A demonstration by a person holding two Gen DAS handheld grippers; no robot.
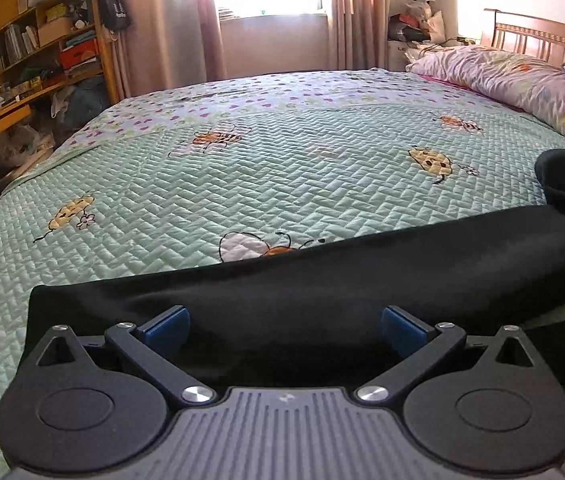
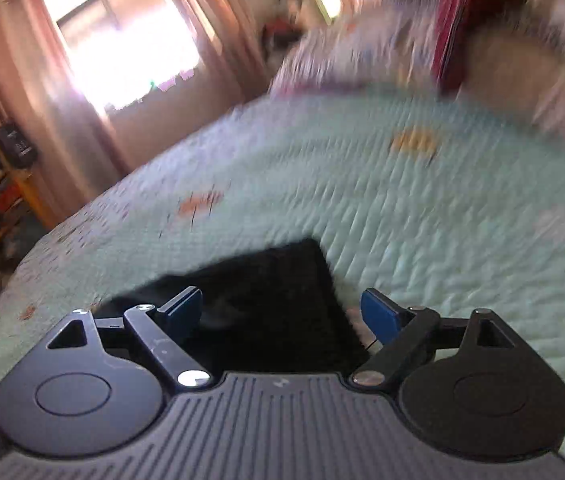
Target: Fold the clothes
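Left gripper [image 1: 285, 330] spread wide, low over black garment [image 1: 322, 280] stretched across near edge of green quilted bedspread [image 1: 282, 168]. Right gripper [image 2: 280, 314] likewise spread wide above a garment corner, gripping nothing; view blurred. Pillow [image 1: 522, 80] far right.

Bed [image 1: 242, 168], green quilted bee-print cover; black garment [image 1: 322, 280] flat at near edge; floral pillows [image 1: 514, 80] at headboard.
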